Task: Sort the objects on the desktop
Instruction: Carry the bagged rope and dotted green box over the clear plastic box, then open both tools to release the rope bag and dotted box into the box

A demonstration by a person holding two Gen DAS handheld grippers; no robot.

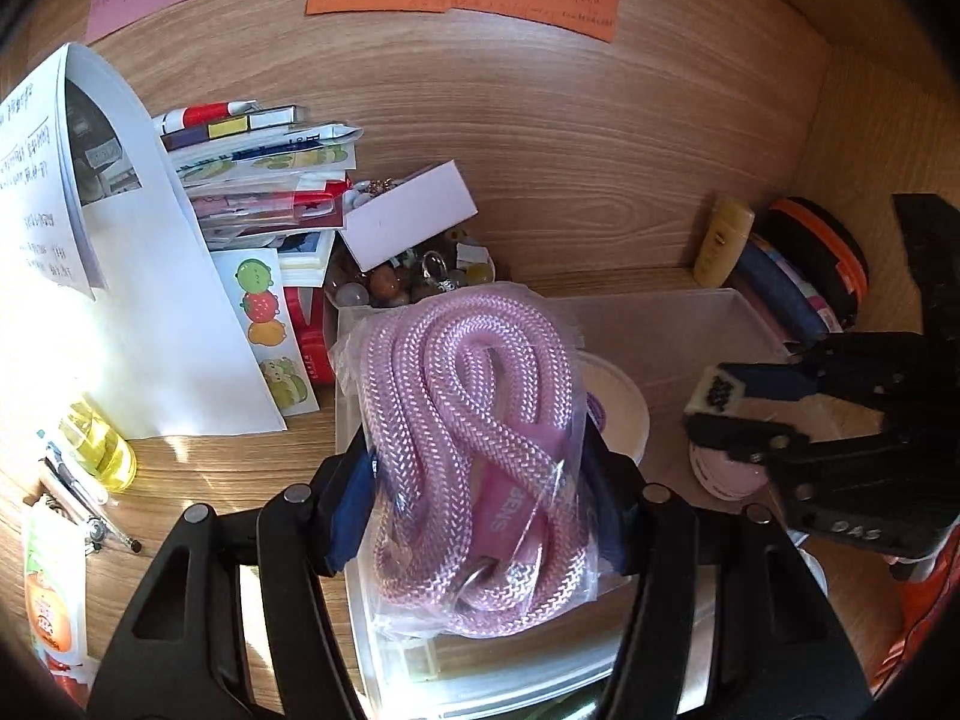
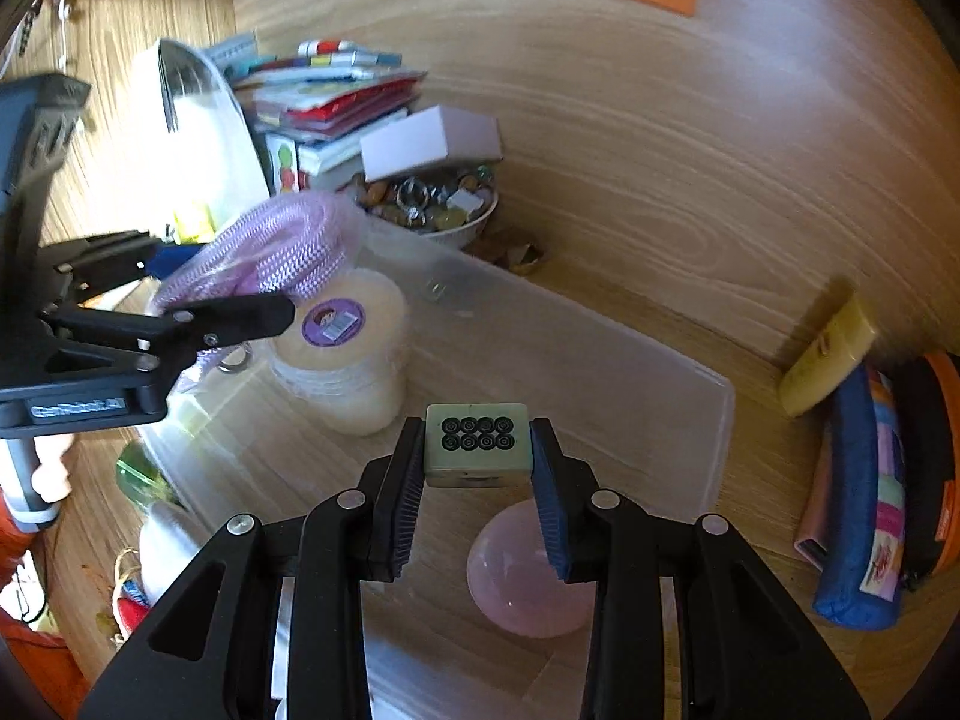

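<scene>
My left gripper [image 1: 480,468] is shut on a clear bag of coiled pink rope [image 1: 474,450] and holds it over the near left end of a clear plastic bin [image 1: 690,312]. The rope also shows in the right wrist view [image 2: 270,246]. My right gripper [image 2: 477,450] is shut on a pale mahjong tile [image 2: 477,441] with black circles, held above the bin [image 2: 600,360]. The tile also shows in the left wrist view [image 1: 717,390]. Inside the bin are a round white tub with a purple label [image 2: 342,348] and a pink ball [image 2: 528,576].
A stack of booklets and stickers [image 1: 264,162], a white box [image 1: 408,213] and a bowl of beads [image 2: 432,204] stand behind the bin. White papers [image 1: 90,240] lean at left. A yellow tube [image 2: 831,354] and pencil cases [image 2: 864,510] lie at right.
</scene>
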